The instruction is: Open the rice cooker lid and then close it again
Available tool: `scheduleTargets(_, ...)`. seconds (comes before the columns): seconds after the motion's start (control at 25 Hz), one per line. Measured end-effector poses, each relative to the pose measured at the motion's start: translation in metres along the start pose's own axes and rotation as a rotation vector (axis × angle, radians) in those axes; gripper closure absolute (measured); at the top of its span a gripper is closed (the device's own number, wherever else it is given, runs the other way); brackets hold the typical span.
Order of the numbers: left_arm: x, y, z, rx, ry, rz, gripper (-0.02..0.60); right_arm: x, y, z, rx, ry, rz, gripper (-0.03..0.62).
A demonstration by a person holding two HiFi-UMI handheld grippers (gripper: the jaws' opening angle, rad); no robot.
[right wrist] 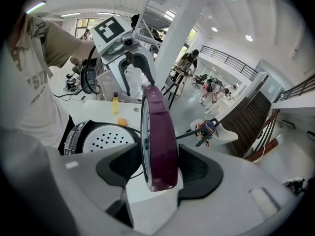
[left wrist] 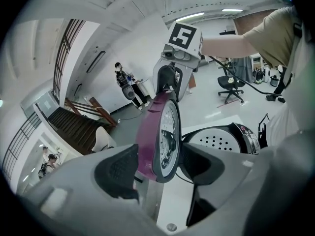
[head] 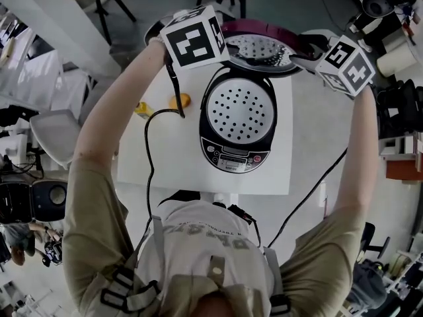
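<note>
A black rice cooker [head: 238,121] stands on a white table [head: 165,157], its purple lid [head: 261,45] raised upright at the far side. My left gripper [head: 227,43] is at the lid's left edge and my right gripper [head: 305,53] at its right edge. In the left gripper view the lid [left wrist: 157,132] stands edge-on between the jaws of the left gripper [left wrist: 157,167], with a thin gap at the inner pad. In the right gripper view the right gripper [right wrist: 158,168] has both pads against the lid [right wrist: 157,141]. The perforated inner cover [right wrist: 106,136] lies exposed.
A small yellow bottle [head: 142,109] and an orange fruit [head: 180,100] lie on the table left of the cooker, beside its black power cable [head: 151,150]. Chairs, desks and other people stand around the room beyond the table.
</note>
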State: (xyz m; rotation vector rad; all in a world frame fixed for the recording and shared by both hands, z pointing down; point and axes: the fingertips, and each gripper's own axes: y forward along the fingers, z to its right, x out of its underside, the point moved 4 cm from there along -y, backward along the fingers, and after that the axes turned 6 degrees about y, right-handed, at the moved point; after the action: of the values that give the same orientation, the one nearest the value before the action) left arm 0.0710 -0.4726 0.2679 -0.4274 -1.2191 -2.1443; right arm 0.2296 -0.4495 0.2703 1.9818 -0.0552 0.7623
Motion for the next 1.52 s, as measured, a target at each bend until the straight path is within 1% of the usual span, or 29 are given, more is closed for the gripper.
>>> scheduleTargets(0.12, -0.004, -0.003, 0.009, 0.015, -0.006, 0.004, 0.288, 0.000, -0.005, -0.005, -0.004, 0.002, 0.015, 0.350)
scheduleTargets(0.2, -0.005, -0.004, 0.013, 0.010, -0.004, 0.000, 0.288, 0.002, -0.007, -0.010, -0.009, 0.001, 0.021, 0.353)
scheduleTargets(0.4, -0.009, -0.018, 0.010, -0.062, -0.023, 0.010, 0.279, 0.003, -0.012, -0.022, -0.017, -0.010, 0.024, 0.362)
scheduleTargets(0.56, -0.012, -0.017, 0.016, -0.033, -0.018, -0.024, 0.278, 0.005, -0.016, -0.032, -0.018, -0.016, 0.024, 0.366)
scheduleTargets(0.68, -0.012, -0.014, 0.024, -0.016, -0.015, -0.046, 0.279, 0.006, -0.019, -0.039, -0.018, -0.018, 0.028, 0.382)
scheduleTargets(0.88, -0.012, -0.015, 0.040, 0.000, -0.008, -0.060, 0.298, 0.008, -0.024, -0.053, -0.019, -0.012, 0.033, 0.402)
scheduleTargets(0.96, -0.012, -0.017, 0.046, 0.001, 0.000, -0.067, 0.324, 0.009, -0.025, -0.057, -0.019, -0.013, 0.036, 0.409)
scheduleTargets(1.12, -0.012, -0.022, 0.057, 0.011, 0.004, -0.073, 0.325, 0.012, -0.028, -0.066, -0.023, -0.020, 0.032, 0.419)
scheduleTargets(1.52, -0.008, -0.028, 0.092, 0.030, 0.025, -0.081, 0.322, 0.021, -0.032, -0.098, -0.043, -0.053, 0.034, 0.418)
